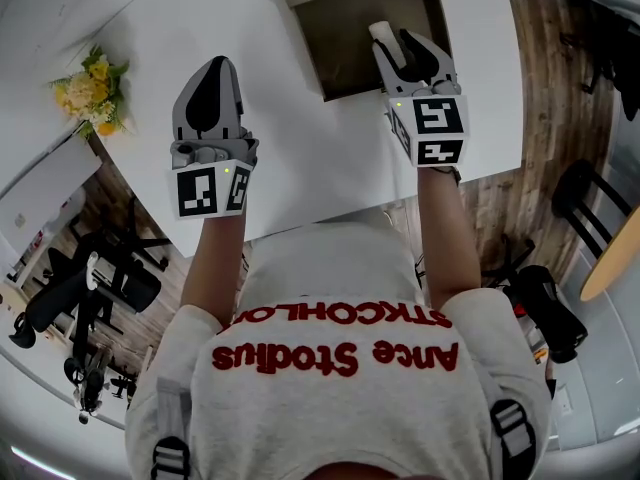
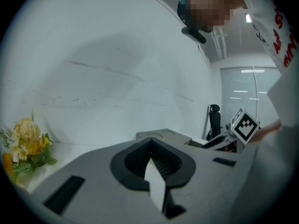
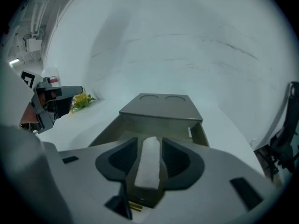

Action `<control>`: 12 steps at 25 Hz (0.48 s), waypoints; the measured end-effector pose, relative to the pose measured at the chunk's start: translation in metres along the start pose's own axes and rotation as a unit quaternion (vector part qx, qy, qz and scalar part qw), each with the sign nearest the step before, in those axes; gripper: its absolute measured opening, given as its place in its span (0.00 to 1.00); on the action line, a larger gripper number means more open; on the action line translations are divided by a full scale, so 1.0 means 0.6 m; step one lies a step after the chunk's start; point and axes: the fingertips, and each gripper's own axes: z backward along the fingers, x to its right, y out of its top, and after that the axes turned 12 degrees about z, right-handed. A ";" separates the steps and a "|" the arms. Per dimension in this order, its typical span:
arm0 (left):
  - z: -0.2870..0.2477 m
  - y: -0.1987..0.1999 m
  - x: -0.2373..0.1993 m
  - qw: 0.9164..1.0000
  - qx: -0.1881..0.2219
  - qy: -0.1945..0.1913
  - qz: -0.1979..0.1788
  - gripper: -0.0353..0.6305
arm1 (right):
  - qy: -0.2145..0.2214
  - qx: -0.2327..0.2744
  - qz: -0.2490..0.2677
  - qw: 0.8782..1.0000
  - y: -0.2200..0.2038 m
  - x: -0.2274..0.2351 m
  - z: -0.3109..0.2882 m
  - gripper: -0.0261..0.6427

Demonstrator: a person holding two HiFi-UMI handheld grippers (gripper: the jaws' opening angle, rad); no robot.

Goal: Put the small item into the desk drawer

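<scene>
Desk drawer [image 1: 340, 53] stands open under released right tool [image 1: 397, 40]; white small item [image 3: 148, 164] sits between its parted jaws. Left tool [image 1: 217, 66] clenched, empty, over table [image 1: 300, 148].

Grey-brown open desk drawer [image 1: 340, 53]: far end cut off at picture's top edge; right side hidden behind right gripper [image 1: 396, 38].

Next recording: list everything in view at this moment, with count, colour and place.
table: 1, white, middle of head view
desk drawer: 1, grey-brown, open, far side of table
small item: 1, white, over the drawer, between jaws
flowers: 1 bunch, yellow, table's left side
office chairs: at least 2, black, floor at left
shirt: 1, grey, red lettering, on the person
left gripper: 1, grey, jaws together, over bare table
right gripper: 1, grey, jaws apart around the small item
</scene>
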 end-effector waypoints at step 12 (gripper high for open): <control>0.008 0.018 -0.008 1.000 0.015 0.000 0.000 0.06 | -0.008 0.040 -0.021 0.999 0.035 0.009 0.022 0.14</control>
